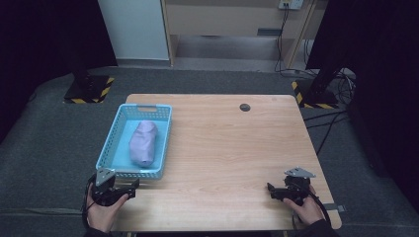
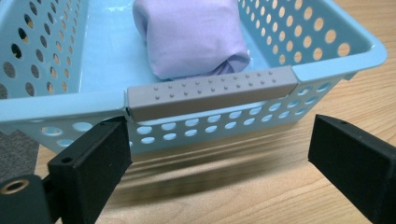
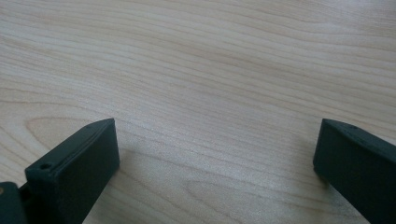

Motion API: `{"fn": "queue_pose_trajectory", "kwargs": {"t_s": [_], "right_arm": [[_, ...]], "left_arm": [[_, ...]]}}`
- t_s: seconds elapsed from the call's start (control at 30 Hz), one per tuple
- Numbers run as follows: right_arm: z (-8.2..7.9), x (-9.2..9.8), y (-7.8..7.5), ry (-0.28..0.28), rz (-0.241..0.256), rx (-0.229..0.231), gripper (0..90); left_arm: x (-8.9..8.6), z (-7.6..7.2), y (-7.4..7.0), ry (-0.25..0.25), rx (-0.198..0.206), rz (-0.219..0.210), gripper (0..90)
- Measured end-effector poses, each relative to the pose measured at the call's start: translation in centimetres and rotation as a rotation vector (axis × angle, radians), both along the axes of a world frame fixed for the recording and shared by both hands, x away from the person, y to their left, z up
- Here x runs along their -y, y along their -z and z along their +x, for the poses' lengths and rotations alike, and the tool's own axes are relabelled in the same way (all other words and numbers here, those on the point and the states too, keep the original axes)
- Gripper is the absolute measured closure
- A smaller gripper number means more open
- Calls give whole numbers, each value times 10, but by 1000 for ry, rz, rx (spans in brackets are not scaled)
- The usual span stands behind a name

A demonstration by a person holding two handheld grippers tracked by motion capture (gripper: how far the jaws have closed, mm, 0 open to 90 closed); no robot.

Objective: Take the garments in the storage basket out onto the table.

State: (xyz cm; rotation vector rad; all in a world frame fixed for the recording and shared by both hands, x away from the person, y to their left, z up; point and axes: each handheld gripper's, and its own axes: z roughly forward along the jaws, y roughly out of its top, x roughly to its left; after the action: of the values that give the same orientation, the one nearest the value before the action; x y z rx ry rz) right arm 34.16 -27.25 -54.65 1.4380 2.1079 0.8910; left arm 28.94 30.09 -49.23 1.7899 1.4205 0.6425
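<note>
While my left gripper (image 1: 129, 190) sits at the near left corner of the table (image 1: 232, 148), its jaws are spread wide with nothing between them. Straight ahead of the fingertips (image 2: 100, 151) is the near end wall of the light blue basket (image 1: 112, 138), close but not touching as far as I can tell. From the left gripper view the grey handle strip (image 2: 210, 91) on the basket's rim sits just above and between my two jaws, so I'm lined up pretty much on the middle of that end. The left jaw is right by the wall, the right jaw sits off toward the basket's corner with bare wood under it.

Inside the basket, just past the handle strip, is the rolled-up purple cloth (image 2: 191, 37). It lies lengthwise along the basket floor, its near end bunched up right behind the rim, so it's beyond and above my fingertips with the wall in between. From the high view the cloth (image 1: 143, 143) runs most of the basket's length.

My right gripper (image 1: 271, 189) is at the near right side of the table, well apart from the basket. Its jaws are wide open too, holding nothing, just plain wood grain between and ahead of the fingertips (image 3: 84, 163).
</note>
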Motion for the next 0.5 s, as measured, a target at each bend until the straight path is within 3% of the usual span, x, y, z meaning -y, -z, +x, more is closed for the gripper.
{"fn": "queue_pose_trajectory", "kwargs": {"t_s": [0.5], "right_arm": [[0, 0, 0, 0, 0, 0, 6]], "left_arm": [[1, -6, -12, -11, 9, -26, 50]]}}
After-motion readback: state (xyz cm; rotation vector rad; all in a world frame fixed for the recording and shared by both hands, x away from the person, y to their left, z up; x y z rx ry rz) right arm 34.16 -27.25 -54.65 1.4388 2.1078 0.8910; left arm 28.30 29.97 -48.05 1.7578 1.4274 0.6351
